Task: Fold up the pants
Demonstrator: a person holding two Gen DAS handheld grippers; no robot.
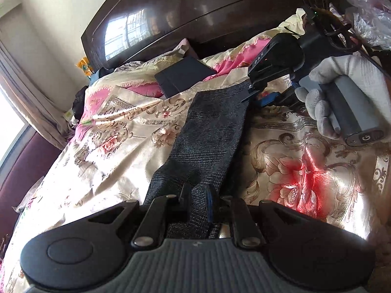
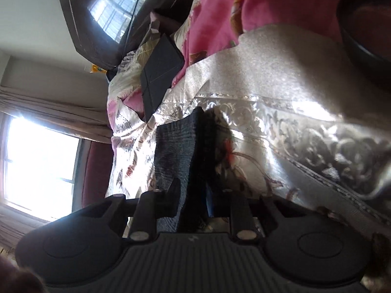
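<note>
Both grippers hold the pants point(image 1: 210, 131) stretched over the bed point(image 1: 117, 146).
My left gripper point(image 1: 197, 196) has its fingers nearly shut on one end; my right gripper point(image 2: 193, 195) has its fingers partly closed, pinching the far end, keeping the cloth taut between them for folding.

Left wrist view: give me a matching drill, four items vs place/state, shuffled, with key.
Things:
1. pants
2. dark flat box
3. headboard
4. right tool

Place or state:
A. held in a grey-gloved hand, at the far end of the dark fabric
B. glossy dark wood, reflecting a window
C. lying on the floral bedspread, near end between the left tool's fingers
D. resting on the bedding near the pink fabric

Pairs: 1-C, 2-D, 3-B, 4-A
</note>
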